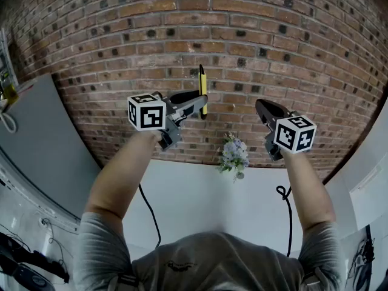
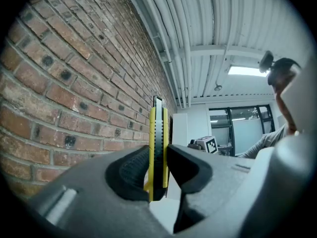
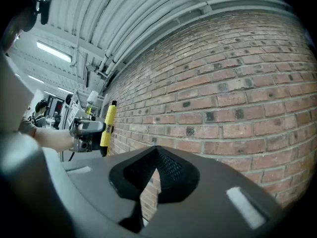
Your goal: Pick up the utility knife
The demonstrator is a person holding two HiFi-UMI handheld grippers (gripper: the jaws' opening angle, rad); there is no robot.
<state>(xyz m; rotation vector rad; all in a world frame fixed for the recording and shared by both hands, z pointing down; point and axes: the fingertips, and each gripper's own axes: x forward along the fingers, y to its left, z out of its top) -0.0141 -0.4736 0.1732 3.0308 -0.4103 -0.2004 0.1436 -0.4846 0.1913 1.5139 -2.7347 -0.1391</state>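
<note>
The utility knife [image 1: 202, 90] is yellow with a black spine and stands upright, tip up, in front of the brick wall. My left gripper [image 1: 200, 103] is shut on its lower half. In the left gripper view the knife [image 2: 158, 143] is pinched between both pads of that gripper [image 2: 158, 177]. My right gripper [image 1: 262, 107] is held up at the same height to the right, apart from the knife, shut with nothing in it [image 3: 157, 155]. The right gripper view shows the knife [image 3: 107, 125] and the left gripper [image 3: 94, 132] off to its left.
A brick wall [image 1: 242, 41] fills the view ahead of both grippers. Below it lies a white table [image 1: 200, 205] with a small bunch of flowers [image 1: 234, 156] and two black cables [image 1: 151, 217] [image 1: 286, 199]. A grey panel [image 1: 42, 138] stands at the left.
</note>
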